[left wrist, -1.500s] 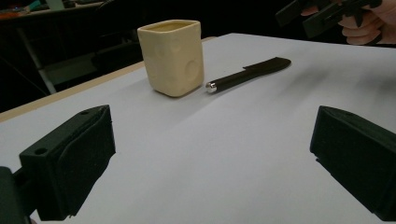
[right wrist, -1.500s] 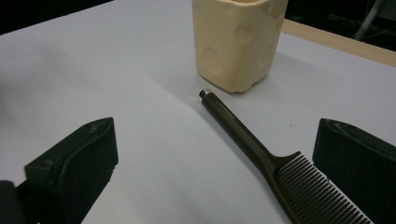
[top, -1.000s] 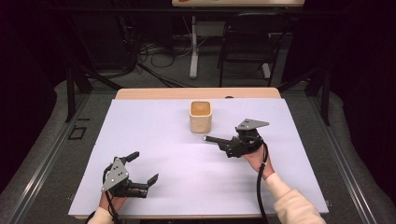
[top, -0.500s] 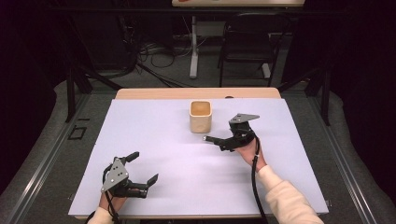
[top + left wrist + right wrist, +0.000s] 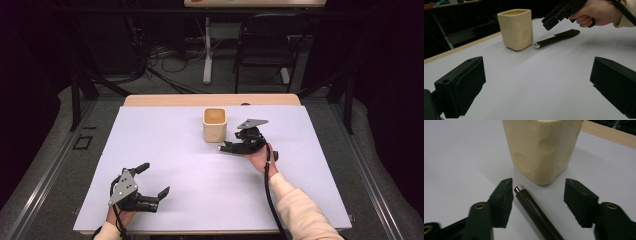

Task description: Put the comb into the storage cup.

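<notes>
Since the earlier frames, our right claw [image 5: 227,148] has advanced toward the cup; the left claw [image 5: 152,181] has not shifted.

Left side: we park the left claw low over the near-left corner of the bench [image 5: 165,150], jaws spread wide and holding nothing. We judge this a standby position, well apart from the work.

Centre: the cream cup [image 5: 215,124] stands upright on the white sheet, mouth up, presumably ready as a receptacle.

Right side: a dark pen [image 5: 536,213] with a metal tip lies flat on the bench, the tip just beside the base of the cup. We hold the right claw low with jaws open, one either side of the pen, neither touching it. We judge this alignment prepares a grasp across the barrel.
</notes>
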A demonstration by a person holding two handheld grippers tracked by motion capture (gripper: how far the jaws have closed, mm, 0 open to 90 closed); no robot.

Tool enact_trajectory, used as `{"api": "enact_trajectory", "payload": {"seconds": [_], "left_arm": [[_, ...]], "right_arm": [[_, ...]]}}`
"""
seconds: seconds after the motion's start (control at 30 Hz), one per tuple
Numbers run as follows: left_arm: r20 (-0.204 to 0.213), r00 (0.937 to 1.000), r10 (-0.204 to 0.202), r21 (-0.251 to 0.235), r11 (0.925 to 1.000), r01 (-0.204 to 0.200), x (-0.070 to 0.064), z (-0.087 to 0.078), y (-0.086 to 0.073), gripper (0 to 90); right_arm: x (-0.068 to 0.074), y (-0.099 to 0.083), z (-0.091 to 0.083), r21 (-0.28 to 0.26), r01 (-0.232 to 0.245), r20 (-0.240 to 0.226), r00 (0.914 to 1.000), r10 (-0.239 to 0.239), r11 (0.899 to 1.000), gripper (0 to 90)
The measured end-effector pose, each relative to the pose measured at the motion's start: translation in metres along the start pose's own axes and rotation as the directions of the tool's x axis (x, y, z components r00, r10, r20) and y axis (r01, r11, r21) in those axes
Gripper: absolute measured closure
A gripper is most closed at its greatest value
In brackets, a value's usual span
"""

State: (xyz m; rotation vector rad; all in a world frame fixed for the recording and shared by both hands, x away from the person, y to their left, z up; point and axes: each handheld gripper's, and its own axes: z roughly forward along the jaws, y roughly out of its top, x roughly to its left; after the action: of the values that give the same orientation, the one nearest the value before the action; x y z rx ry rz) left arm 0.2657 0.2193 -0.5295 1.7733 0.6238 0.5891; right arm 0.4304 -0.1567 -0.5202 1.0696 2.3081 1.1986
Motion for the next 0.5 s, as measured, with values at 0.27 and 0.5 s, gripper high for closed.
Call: {"api": "enact_trajectory", "payload": {"seconds": [0.27, 0.5], "left_arm": [[0.002, 1.0000, 0.001, 0.002, 1.0000, -0.001, 0.000, 0.000, 0.000, 0.1], [0.001, 1.0000, 0.000, 0.003, 1.0000, 0.000, 0.000, 0.000, 0.000, 0.1]], "right_arm": [[0.005, 0.002, 0.015, 0.024, 0.040, -0.006, 0.9992, -0.039, 0.999, 86.6], [0.010, 0.003, 0.028, 0.070, 0.063, 0.004, 0.9980, -0.063, 0.996, 90.0]]}}
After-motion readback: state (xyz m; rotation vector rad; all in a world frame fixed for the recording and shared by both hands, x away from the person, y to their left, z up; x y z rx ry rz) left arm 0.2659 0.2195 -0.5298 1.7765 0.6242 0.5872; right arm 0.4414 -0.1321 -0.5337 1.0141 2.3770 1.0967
